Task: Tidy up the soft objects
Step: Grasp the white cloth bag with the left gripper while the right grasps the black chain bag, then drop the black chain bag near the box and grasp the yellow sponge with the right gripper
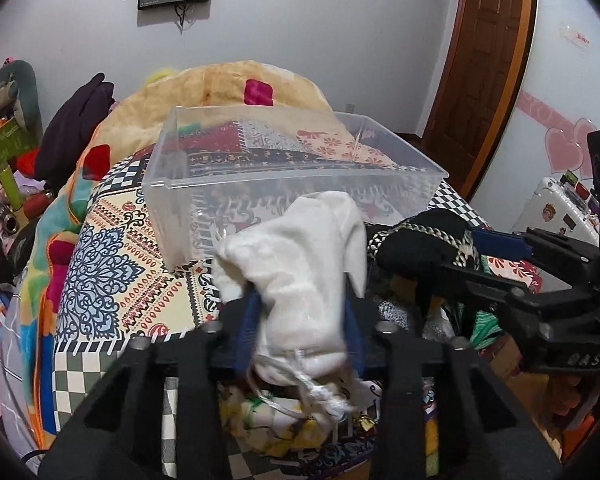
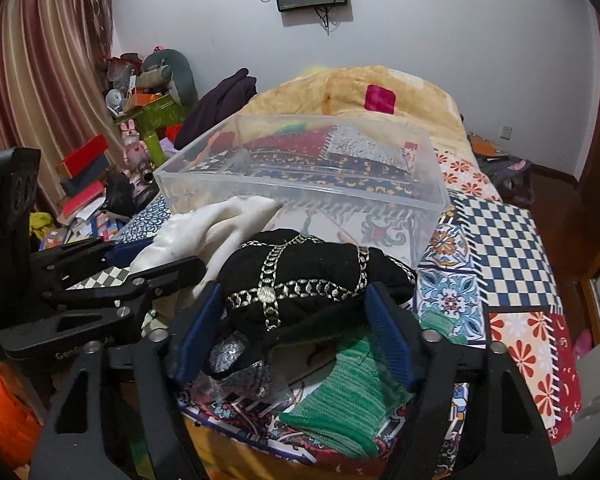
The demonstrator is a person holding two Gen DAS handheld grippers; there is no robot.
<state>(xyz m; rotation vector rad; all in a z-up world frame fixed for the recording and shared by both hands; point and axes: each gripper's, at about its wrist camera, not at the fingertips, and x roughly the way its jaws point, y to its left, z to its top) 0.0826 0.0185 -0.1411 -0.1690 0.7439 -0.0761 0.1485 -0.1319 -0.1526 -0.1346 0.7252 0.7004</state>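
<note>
Left gripper (image 1: 300, 320) jaws clamped on white drawstring cloth pouch (image 1: 300, 264). Right gripper (image 2: 296, 328) jaws closed around black fabric bundle with silver braid (image 2: 300, 280). Both near clear plastic rectangular bin (image 2: 300, 184) on bed.

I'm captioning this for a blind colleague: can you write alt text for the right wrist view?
The right gripper clamps a black pouch with silver trim, raised above a patterned bed, toward an empty clear plastic bin. At left, the left gripper holds a white cloth bag.
</note>
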